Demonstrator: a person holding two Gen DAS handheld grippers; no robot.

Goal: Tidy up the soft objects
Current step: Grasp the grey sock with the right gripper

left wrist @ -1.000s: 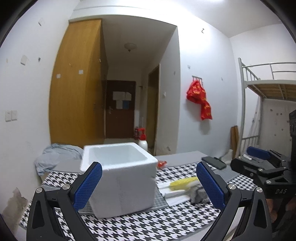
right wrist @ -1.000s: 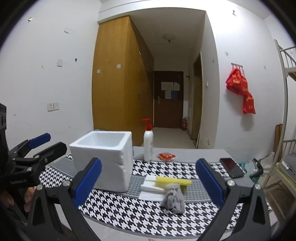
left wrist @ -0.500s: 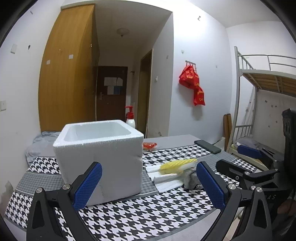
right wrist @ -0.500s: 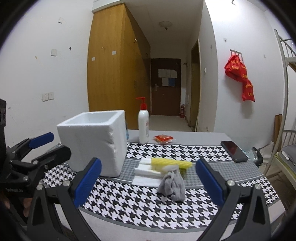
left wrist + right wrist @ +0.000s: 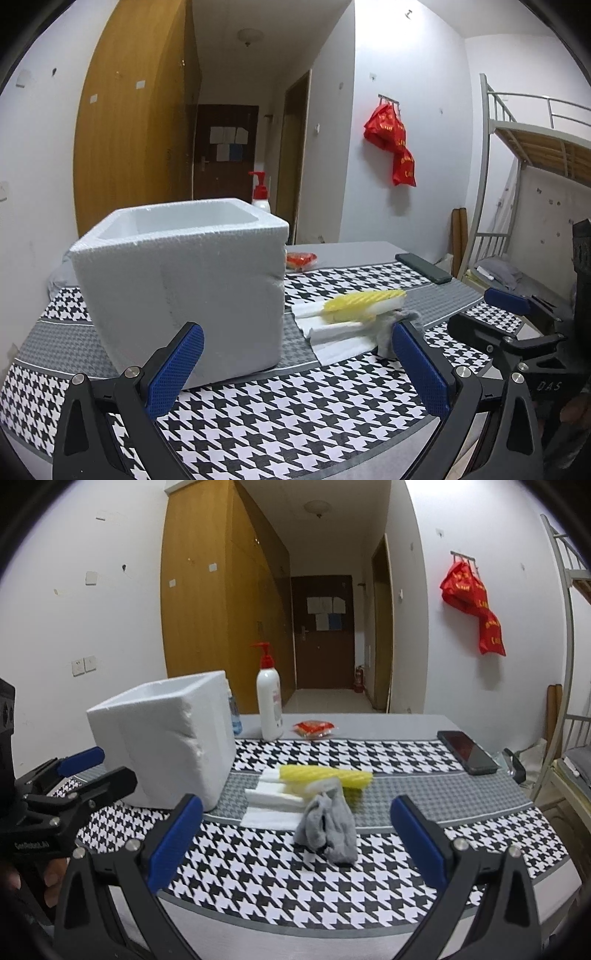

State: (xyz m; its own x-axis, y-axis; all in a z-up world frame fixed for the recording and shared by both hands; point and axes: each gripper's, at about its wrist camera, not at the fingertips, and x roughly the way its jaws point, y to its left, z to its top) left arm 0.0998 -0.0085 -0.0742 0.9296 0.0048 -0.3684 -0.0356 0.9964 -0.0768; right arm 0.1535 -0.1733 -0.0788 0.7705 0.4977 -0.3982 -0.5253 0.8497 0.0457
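Observation:
A white foam box [image 5: 181,280] [image 5: 166,742] stands open-topped on the left of the houndstooth tablecloth [image 5: 295,864]. Right of it lie a yellow sponge cloth [image 5: 325,777] [image 5: 364,304], folded white cloths [image 5: 273,797] [image 5: 332,328] and a crumpled grey sock [image 5: 328,827], nearest the table's front. My right gripper [image 5: 295,834] is open and empty, just in front of the sock. My left gripper [image 5: 295,365] is open and empty, near the box's front corner. Each gripper shows in the other's view: left [image 5: 81,775], right [image 5: 495,314].
A pump bottle [image 5: 269,701] with a red top and a red packet [image 5: 314,728] sit at the back of the table. A black phone [image 5: 467,751] lies at the right. A bunk bed frame [image 5: 524,177] stands to the right, and a corridor runs behind the table.
Both grippers have moved closer to the table and lower; the box, cloths and sock look larger. Nothing on the table has moved and both grippers stayed open.

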